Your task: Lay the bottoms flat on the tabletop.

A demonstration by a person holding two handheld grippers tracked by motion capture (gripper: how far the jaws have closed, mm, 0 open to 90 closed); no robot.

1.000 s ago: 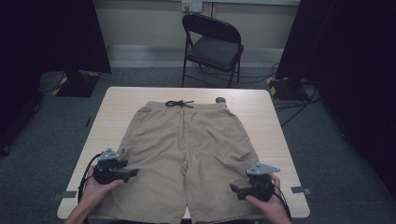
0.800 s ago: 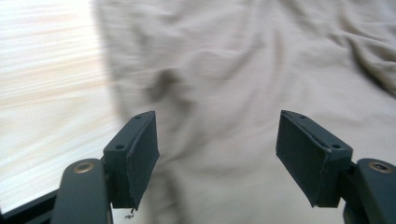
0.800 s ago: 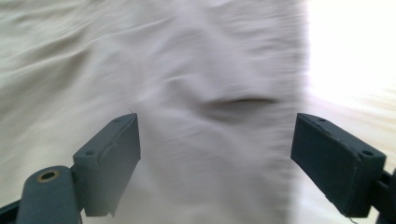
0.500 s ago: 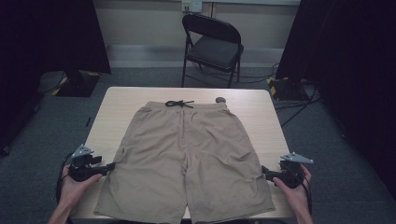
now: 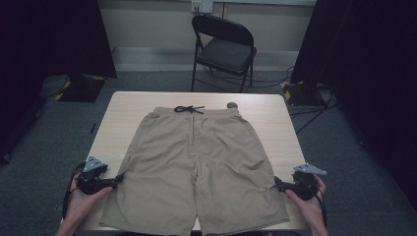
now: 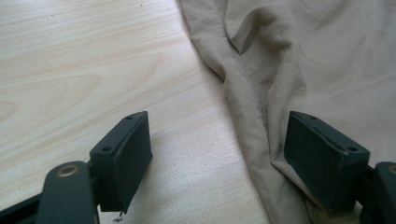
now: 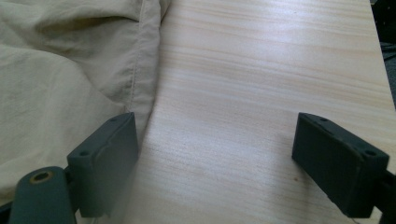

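Both hands have swung outward since a second ago, off the legs of the shorts (image 5: 196, 167) and out to the side seams, and now they sit level with each other. Left gripper (image 5: 117, 180) first: at about eight o'clock on the table (image 5: 123, 105), its jaws have just been opening and stand apart, the outer seam of the left leg running between them in the left gripper view, one pad over bare wood and the other on the cloth, nothing pinched yet. Centre stage, the shorts lie flat, waistband and drawstring (image 5: 189, 109) at twelve o'clock, hems toward six. Over at four o'clock the right gripper (image 5: 278, 184) is spread wide too, one jaw at the hem edge, the other over the wood. To do this well, I'd say slide each lower jaw under the seam, take both layers, close together at matching height, so the fold comes over square rather than skewed
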